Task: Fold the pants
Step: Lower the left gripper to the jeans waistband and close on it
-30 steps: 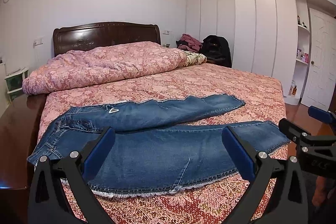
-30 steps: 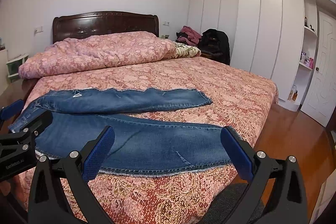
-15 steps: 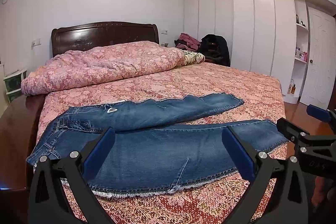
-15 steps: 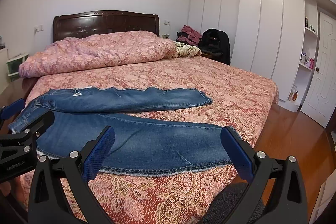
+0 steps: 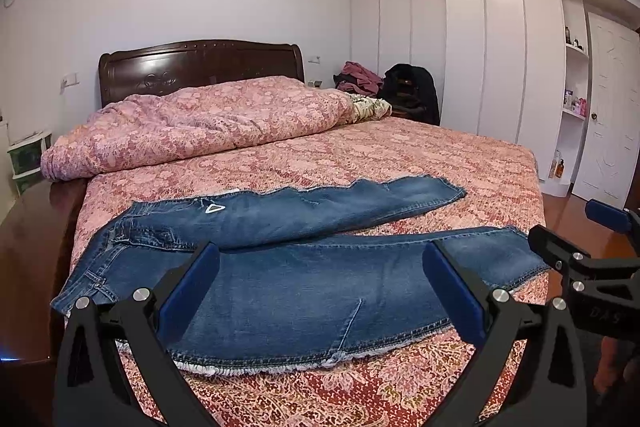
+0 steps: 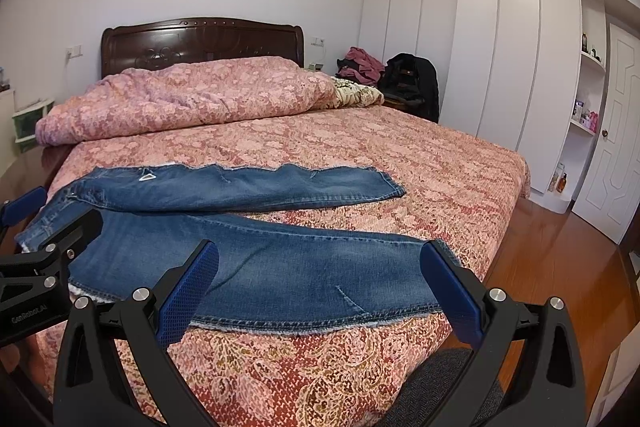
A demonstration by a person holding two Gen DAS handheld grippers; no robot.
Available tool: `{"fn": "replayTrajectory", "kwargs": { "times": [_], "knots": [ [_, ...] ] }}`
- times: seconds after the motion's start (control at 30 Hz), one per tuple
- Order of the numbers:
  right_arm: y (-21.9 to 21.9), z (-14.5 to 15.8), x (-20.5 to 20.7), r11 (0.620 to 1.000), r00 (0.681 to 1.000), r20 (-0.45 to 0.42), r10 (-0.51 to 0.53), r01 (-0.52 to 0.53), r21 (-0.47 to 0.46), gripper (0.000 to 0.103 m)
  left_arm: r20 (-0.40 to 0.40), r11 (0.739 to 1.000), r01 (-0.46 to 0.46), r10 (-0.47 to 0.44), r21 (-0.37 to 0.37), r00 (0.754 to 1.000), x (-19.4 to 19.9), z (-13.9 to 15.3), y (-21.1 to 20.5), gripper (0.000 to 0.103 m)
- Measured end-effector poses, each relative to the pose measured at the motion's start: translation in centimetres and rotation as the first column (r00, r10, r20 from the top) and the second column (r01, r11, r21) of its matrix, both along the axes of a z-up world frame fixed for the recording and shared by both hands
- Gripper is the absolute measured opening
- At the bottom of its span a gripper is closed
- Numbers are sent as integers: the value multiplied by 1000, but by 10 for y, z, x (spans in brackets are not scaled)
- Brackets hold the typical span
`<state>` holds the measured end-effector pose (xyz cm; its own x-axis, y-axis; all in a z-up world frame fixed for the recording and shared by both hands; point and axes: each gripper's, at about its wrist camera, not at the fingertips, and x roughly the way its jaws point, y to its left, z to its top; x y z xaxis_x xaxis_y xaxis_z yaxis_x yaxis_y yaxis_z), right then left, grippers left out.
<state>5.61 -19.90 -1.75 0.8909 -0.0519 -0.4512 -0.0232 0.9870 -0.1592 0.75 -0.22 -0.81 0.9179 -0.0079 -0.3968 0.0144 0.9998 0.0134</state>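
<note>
Blue jeans (image 5: 288,283) lie flat on the bed, waist at the left, the two legs spread apart toward the right. They also show in the right wrist view (image 6: 280,267). My left gripper (image 5: 320,291) is open and empty, held above the near leg close to the waist end. My right gripper (image 6: 320,287) is open and empty, above the near leg toward its hem. The right gripper also shows at the right edge of the left wrist view (image 5: 576,251); the left one shows at the left edge of the right wrist view (image 6: 44,227).
The bed (image 5: 460,163) has a red-pink patterned cover. A bunched duvet (image 5: 200,123) lies by the dark headboard (image 5: 200,63). Clothes (image 5: 400,87) are piled beside white wardrobes (image 5: 500,47). A door (image 5: 608,115) and wooden floor (image 6: 560,267) are at the right.
Both grippers have drifted slightly; the view of the jeans shifts a little. The jeans have not moved and both grippers stay open.
</note>
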Motion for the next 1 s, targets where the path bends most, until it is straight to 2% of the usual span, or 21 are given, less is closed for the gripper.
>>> {"fn": "replayTrajectory", "kwargs": {
  "times": [0.1,0.17,0.23,0.3,0.4,0.5,0.57,0.67,0.8,0.87,0.9,1.0],
  "knots": [
    [-3,-4,11,999,998,-54,16,-14,36,100,-53,1000,-3,5,27,999,5,0,6,101],
    [-9,-8,25,997,992,-119,32,-23,74,100,-87,999,12,-9,35,996,10,2,15,101],
    [-13,-11,35,995,993,-110,45,-34,98,100,-121,997,28,-19,72,992,17,4,30,101],
    [-19,-16,52,992,987,-153,59,-40,122,100,-154,993,30,-11,118,988,28,7,51,101],
    [-30,-27,76,981,956,-284,75,-20,193,100,-233,990,8,25,141,972,58,12,97,101],
    [-37,-35,92,972,925,-370,86,4,236,100,-338,992,-64,96,105,936,94,14,148,101],
    [-38,-37,102,970,914,-395,91,8,242,100,-380,990,-131,138,43,915,120,16,191,101],
    [-37,-43,114,964,894,-435,102,18,264,100,-425,978,-187,131,-91,895,155,14,248,101],
    [-31,-55,126,964,867,-487,109,27,263,100,-478,953,-232,114,-196,871,203,1,313,101],
    [-25,-60,132,969,857,-503,110,20,246,100,-525,921,-253,64,-297,849,232,-25,332,101],
    [-22,-63,135,971,853,-510,112,15,238,100,-533,904,-253,34,-345,846,243,-32,343,101],
    [-12,-66,147,974,842,-526,116,7,224,100,-552,823,-275,-56,-498,832,282,-62,376,101]
  ]
}}
